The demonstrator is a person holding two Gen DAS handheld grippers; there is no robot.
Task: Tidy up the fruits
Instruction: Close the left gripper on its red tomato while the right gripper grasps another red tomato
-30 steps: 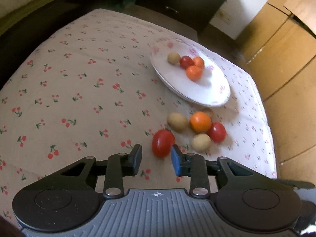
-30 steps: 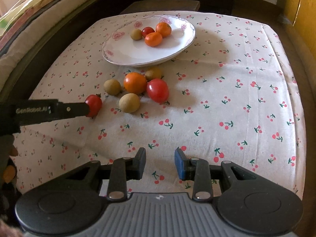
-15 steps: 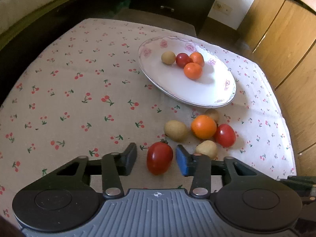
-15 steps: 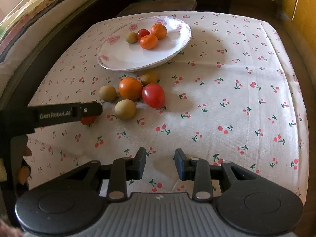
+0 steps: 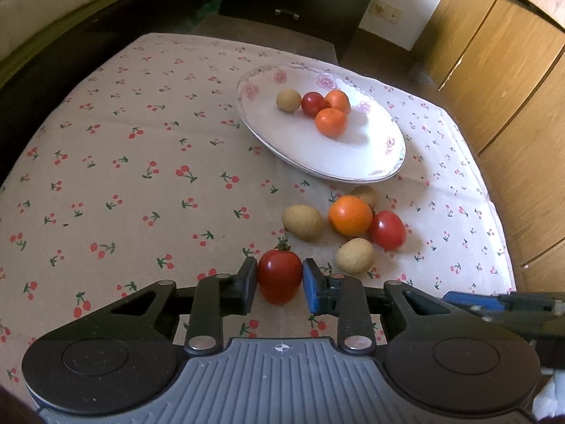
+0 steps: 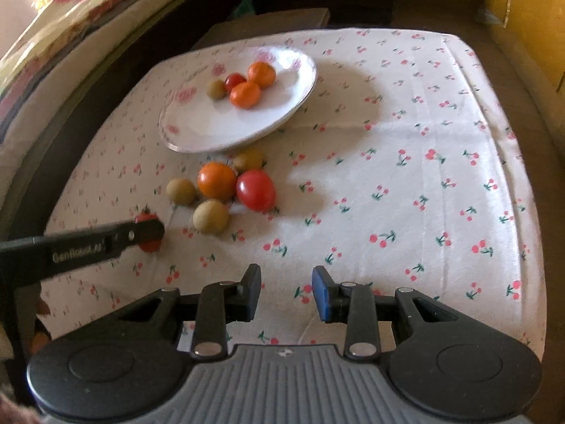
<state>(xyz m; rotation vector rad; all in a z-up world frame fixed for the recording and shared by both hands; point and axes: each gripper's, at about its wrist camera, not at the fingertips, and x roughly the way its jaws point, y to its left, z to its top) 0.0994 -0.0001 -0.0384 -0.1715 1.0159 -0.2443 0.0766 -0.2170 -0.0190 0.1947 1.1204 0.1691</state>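
L tongs (image 5: 279,284) clamp tomato (image 5: 279,275), seen L cam only; R tongs (image 6: 286,291) agape, nothing held.

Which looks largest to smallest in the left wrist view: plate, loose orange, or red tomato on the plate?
1. plate
2. loose orange, though it lies nearer the camera
3. red tomato on the plate

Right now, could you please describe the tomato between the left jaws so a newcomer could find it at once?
Start at the white plate on the cherry-print cloth, then drop to the loose fruit cluster on its near side. Nearest the camera, apart from that cluster, sits a red tomato between the left gripper's jaws; unlike the other loose red tomato, it shows a green stem.
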